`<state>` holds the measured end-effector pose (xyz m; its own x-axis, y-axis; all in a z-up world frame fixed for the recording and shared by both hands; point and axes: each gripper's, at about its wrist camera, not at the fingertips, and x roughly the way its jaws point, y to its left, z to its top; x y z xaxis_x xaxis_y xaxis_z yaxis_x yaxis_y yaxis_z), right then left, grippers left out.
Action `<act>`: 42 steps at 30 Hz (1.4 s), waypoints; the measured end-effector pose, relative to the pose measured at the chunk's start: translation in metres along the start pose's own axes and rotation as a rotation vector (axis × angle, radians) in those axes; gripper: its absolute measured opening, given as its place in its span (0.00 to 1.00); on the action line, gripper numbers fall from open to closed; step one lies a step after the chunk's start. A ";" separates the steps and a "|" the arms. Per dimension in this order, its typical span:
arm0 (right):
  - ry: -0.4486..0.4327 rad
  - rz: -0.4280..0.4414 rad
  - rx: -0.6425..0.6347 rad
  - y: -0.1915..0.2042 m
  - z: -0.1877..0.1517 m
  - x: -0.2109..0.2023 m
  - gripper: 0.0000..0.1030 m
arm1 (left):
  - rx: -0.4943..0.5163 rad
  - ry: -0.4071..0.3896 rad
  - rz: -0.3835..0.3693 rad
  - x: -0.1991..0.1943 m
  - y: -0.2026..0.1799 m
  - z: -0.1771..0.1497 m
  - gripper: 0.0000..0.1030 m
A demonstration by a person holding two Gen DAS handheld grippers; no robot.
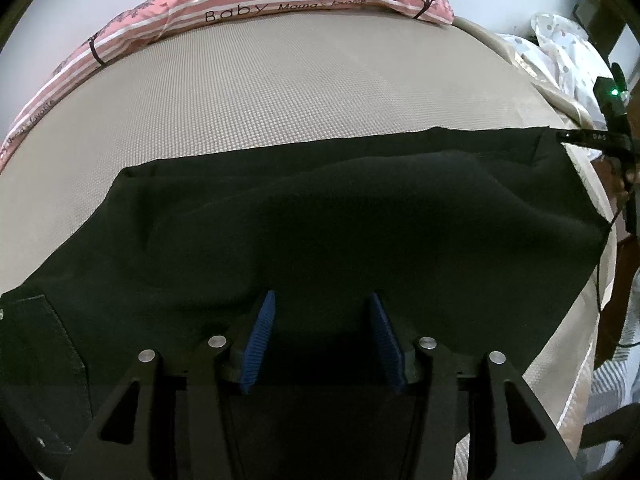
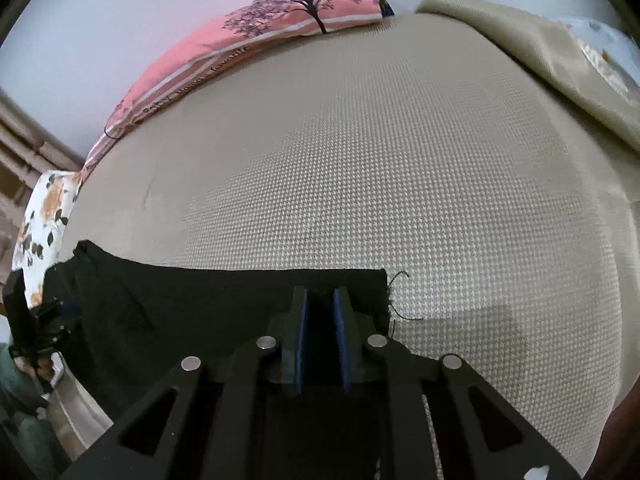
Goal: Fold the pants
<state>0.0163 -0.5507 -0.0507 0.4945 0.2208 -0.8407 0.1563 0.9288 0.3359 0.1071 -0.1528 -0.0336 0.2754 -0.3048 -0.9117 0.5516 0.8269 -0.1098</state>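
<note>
Black pants (image 1: 320,220) lie spread across the beige bed cover (image 1: 260,92), a stitched pocket (image 1: 36,340) at the lower left. My left gripper (image 1: 324,320) points down onto them, its blue pads (image 1: 262,332) well apart, with dark cloth lying under and between them but not pinched. My right gripper (image 2: 320,300) is shut on the pants (image 2: 200,300) near their far right corner, where loose threads (image 2: 394,300) stick out. The left wrist view shows that gripper (image 1: 576,136) at the far right, on the cloth's upper edge.
A pink striped pillow (image 1: 280,4) with tree prints runs along the bed's far edge. Crumpled white spotted fabric (image 1: 560,48) lies at the right. A flowered cushion (image 2: 44,216) sits left of the pants, a folded beige blanket (image 2: 540,52) at the upper right.
</note>
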 end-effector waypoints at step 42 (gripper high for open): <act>-0.161 -0.355 0.182 -0.005 0.008 -0.011 0.00 | -0.151 -0.092 0.059 -0.023 0.056 -0.008 0.58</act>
<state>0.0170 -0.5600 -0.0401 0.5076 -0.1653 -0.8456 0.4820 0.8680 0.1196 0.1258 -0.0955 -0.0221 0.3784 -0.2902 -0.8790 0.4097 0.9040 -0.1221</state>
